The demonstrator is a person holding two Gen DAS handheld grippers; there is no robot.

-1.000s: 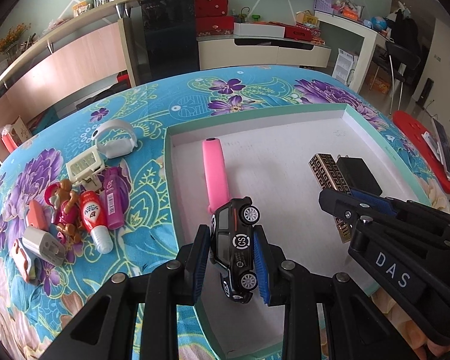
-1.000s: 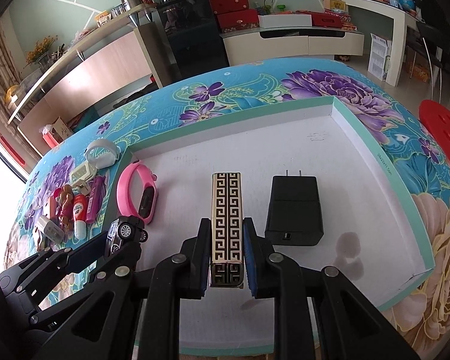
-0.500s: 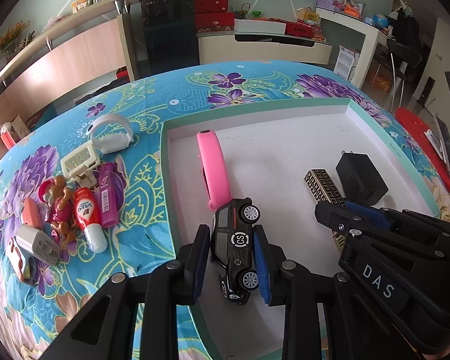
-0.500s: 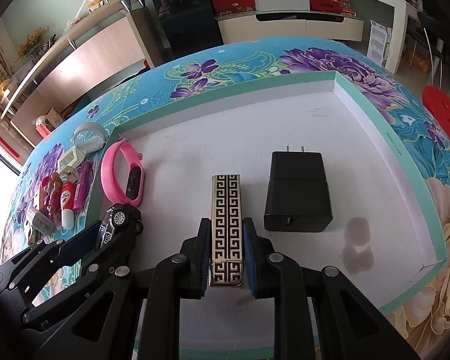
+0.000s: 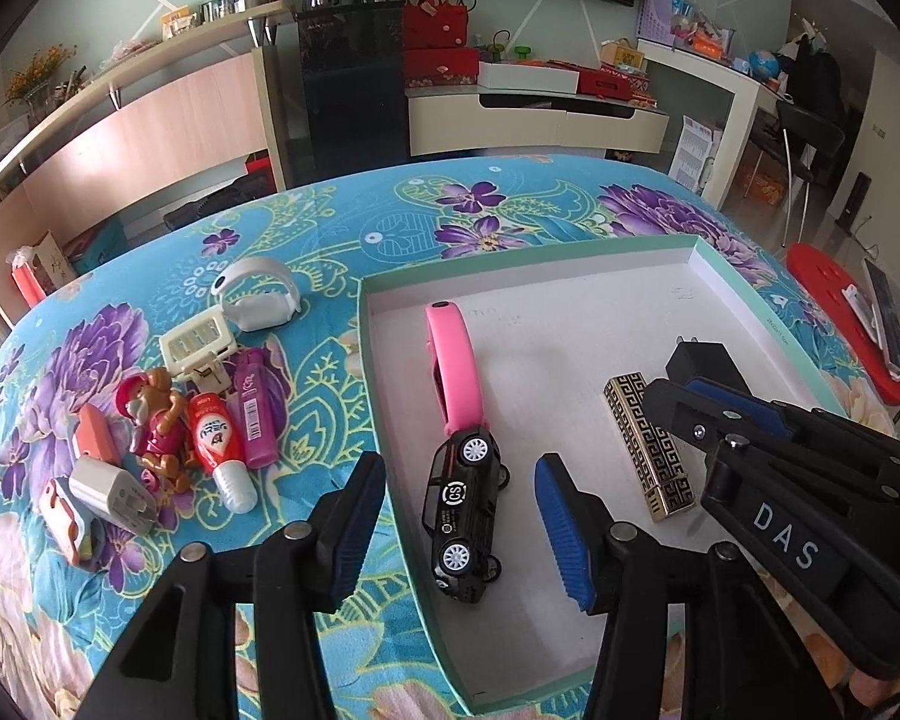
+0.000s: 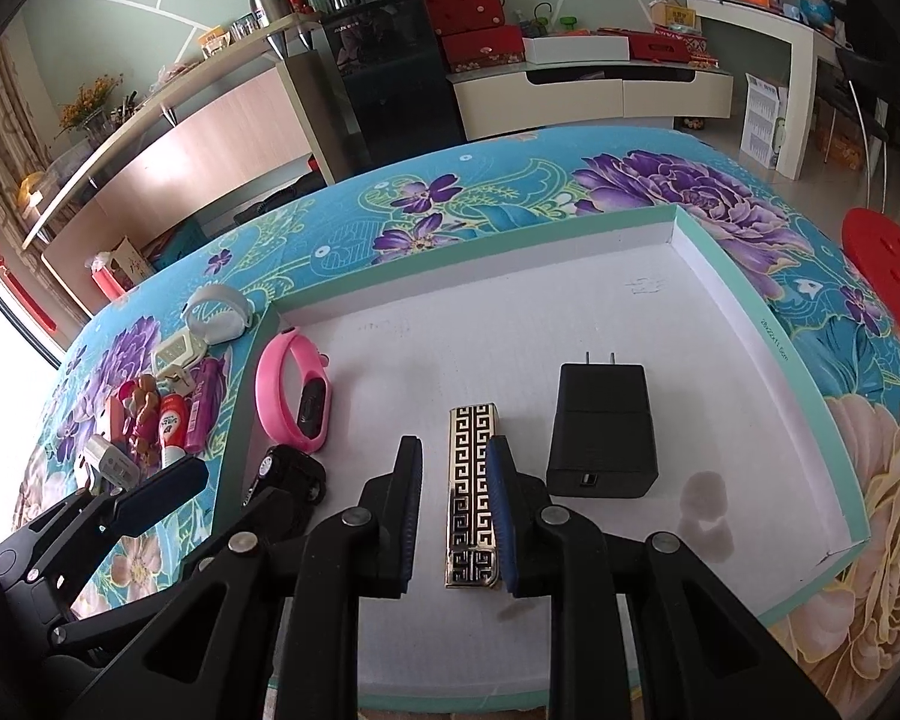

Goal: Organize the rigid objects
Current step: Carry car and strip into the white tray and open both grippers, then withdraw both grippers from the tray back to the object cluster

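Clearly, we saw the left gripper [image 5: 459,531] spread wide, its blue pads standing well clear of the black toy car [image 5: 465,519] on either side. The car lay on the white floor of the shallow box [image 5: 570,276], released, its front end touching the lower end of the pink wristband [image 5: 453,375]. One left finger hung over the floral worktop [image 5: 330,240] outside the box wall, the other over the box floor.

We found the right gripper [image 6: 457,513] parted as well, though less widely. The gold-and-black patterned lighter [image 6: 473,492] lay flat on the box floor between its fingers; the right-hand blue pad [image 6: 503,516] sat against the lighter's edge, while a gap showed on the other side, so nothing was clamped. Just beside the lighter rested the black charger [image 6: 600,429], prongs pointing away from us.

On the worktop outside the box we noted a cluster: a white wristband [image 5: 258,297], a cream clip [image 5: 198,342], a magenta tube [image 5: 255,414], a red-and-white tube [image 5: 219,450], a toy figure [image 5: 156,420] and a white plug [image 5: 111,495].
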